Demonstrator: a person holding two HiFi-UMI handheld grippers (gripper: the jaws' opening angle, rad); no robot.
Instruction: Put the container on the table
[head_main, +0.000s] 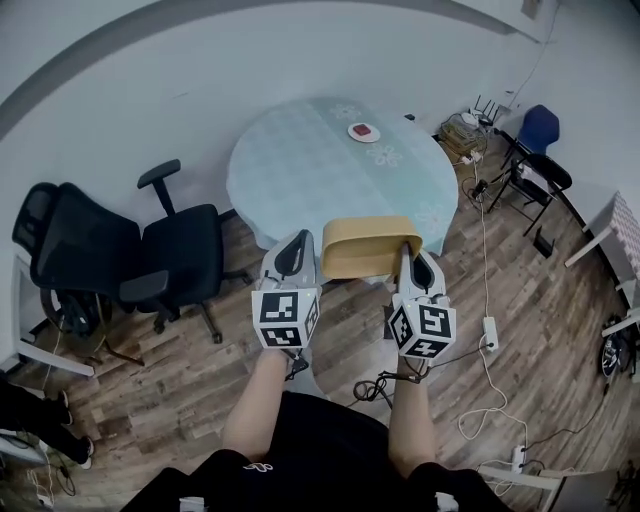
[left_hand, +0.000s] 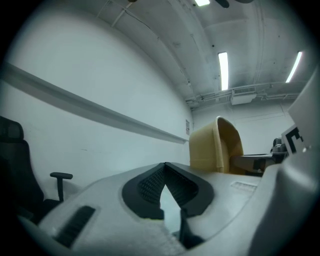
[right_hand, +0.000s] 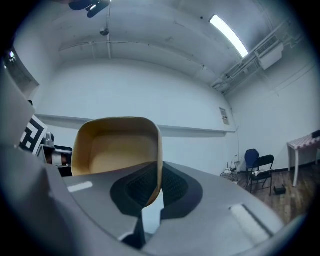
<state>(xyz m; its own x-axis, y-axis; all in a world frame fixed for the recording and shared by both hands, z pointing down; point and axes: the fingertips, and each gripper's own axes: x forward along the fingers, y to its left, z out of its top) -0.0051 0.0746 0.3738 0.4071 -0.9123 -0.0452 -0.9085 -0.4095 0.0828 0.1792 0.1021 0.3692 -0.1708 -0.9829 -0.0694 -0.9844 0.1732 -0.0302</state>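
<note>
A tan, rounded-rectangular container (head_main: 370, 245) hangs in the air between my two grippers, just short of the near edge of the round table (head_main: 300, 170) with its pale patterned cloth. My right gripper (head_main: 408, 250) is shut on the container's right rim; in the right gripper view the thin wall (right_hand: 158, 165) runs down between the jaws and the hollow inside (right_hand: 115, 150) faces left. My left gripper (head_main: 300, 238) is beside the container's left end, apart from it. Its jaws (left_hand: 165, 165) meet with nothing between them, and the container (left_hand: 215, 147) shows off to their right.
A small white dish with something red (head_main: 364, 131) sits on the table's far side. Two black office chairs (head_main: 180, 250) (head_main: 70, 250) stand left of the table. A blue chair (head_main: 540, 125), cables and a power strip (head_main: 490, 330) lie on the wood floor at right.
</note>
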